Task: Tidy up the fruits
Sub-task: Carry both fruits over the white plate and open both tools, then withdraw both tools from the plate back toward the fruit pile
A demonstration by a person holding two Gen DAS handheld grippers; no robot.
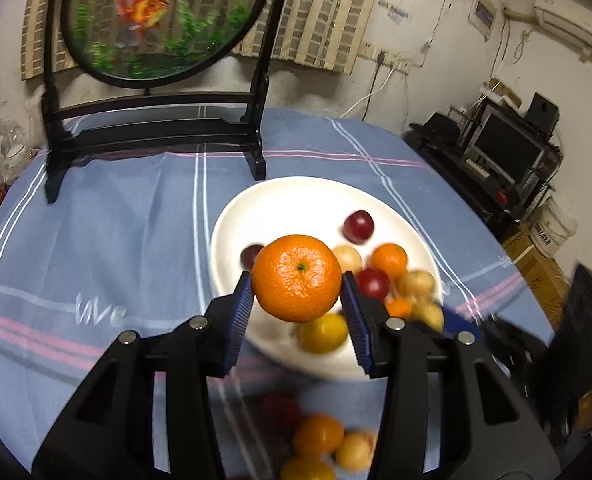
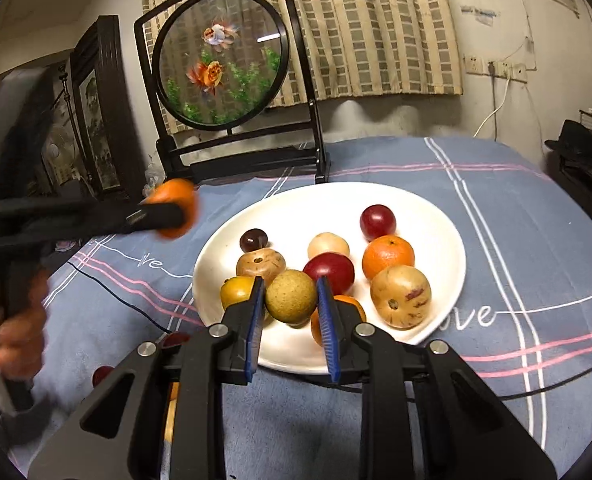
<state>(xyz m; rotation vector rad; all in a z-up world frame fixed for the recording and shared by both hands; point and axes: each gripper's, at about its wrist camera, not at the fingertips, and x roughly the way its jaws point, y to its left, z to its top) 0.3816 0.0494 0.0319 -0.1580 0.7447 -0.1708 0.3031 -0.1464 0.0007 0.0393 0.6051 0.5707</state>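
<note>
Both tongs grip fruit: left tongs (image 1: 297, 285) an orange (image 1: 296, 278); right tongs (image 2: 291, 297) a pear (image 2: 291, 297), perhaps; tablecloth (image 2: 496, 208) reads "love".

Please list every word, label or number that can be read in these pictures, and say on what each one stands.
"love": white script on the tablecloth, right of the plate; its first letter is half hidden by the rim.
"ve": a second such word on the cloth, left of the plate; its start is hidden.
Bucket label: too blurred to read.
Nothing else is legible.
</note>
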